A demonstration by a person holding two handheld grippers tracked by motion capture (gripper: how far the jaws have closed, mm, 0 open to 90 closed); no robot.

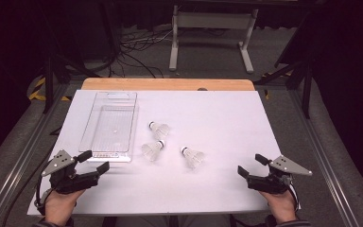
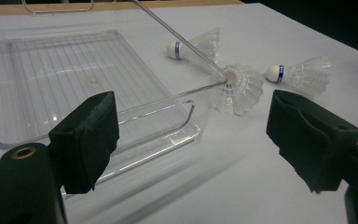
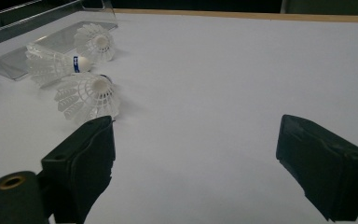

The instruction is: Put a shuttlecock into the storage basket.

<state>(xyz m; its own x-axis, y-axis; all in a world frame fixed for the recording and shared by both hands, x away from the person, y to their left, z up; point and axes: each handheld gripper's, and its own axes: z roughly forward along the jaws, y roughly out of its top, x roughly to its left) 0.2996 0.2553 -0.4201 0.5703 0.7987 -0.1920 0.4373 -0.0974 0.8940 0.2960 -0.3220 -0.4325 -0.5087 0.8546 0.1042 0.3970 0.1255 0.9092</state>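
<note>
Three white shuttlecocks lie on the white table top: one (image 1: pixel 159 128) farthest back, one (image 1: pixel 152 150) beside the tray's near right corner, one (image 1: pixel 192 156) to the right. A clear plastic tray (image 1: pixel 109 126) sits empty at the left. My left gripper (image 1: pixel 93 161) is open just in front of the tray's near edge (image 2: pixel 158 135), with the middle shuttlecock (image 2: pixel 237 88) beyond its jaws. My right gripper (image 1: pixel 252 165) is open near the front right edge, nothing between its jaws; the nearest shuttlecock (image 3: pixel 87 95) lies ahead to its left.
The white sheet (image 1: pixel 217 118) covers a wooden table whose far edge (image 1: pixel 168 84) shows. Bare surface stretches between and right of the shuttlecocks. Cables and a white stand (image 1: pixel 211 33) are on the floor behind.
</note>
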